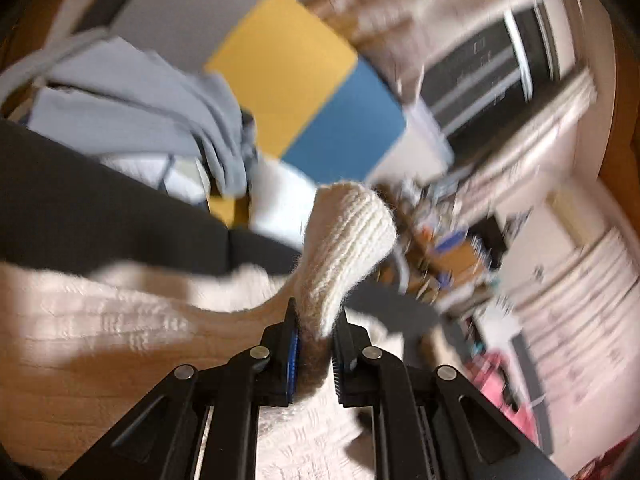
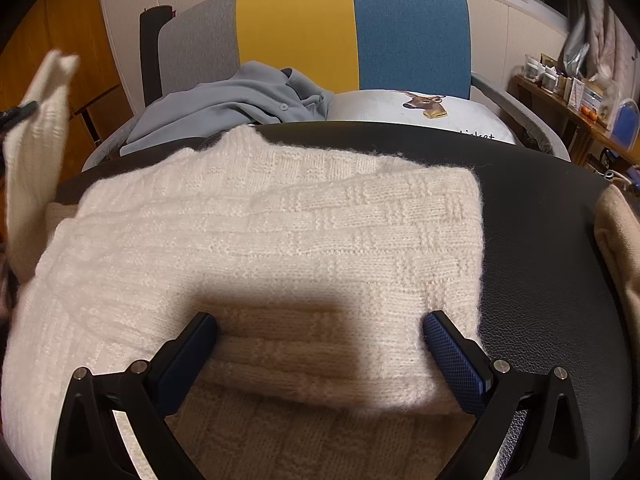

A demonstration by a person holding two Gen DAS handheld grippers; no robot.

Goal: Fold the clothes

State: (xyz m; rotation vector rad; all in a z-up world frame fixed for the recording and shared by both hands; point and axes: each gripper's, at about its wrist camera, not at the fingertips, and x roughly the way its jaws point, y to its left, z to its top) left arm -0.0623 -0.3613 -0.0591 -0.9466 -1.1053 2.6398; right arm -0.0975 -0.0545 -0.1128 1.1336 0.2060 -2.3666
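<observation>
Sweater (image 2: pixel 280 240), cream knit w/ basket-weave texture, spread flat on black leather-look worktop (image 2: pixel 540 240), right side folded in to a straight edge. Left sleeve cuff (image 1: pixel 352 232) lifted clear of the body, ribbed end sticking up past the fingertips. Left hand-held gripper (image 1: pixel 316 320) clamped on that cuff, knit squeezed between the blue pads; view heavily motion-blurred. Same sleeve visible at far left edge of right view, raised. Right hand-held gripper (image 2: pixel 320 328) spread wide, fingers (image 2: pixel 452 352) low over the near folded part of sweater, nothing pinched between them; contact w/ knit hard to tell. Behind worktop: chair (image 2: pixel 412 32) w/ grey/yellow/blue back panels, blue-grey buttoned shirt (image 2: pixel 232 104) crumpled on its seat, white cushion (image 2: pixel 380 108) w/ deer-head print beside the shirt. Tan fabric (image 2: pixel 620 240) at right edge of worktop. Cluttered wooden shelf (image 2: pixel 568 92) far right.
</observation>
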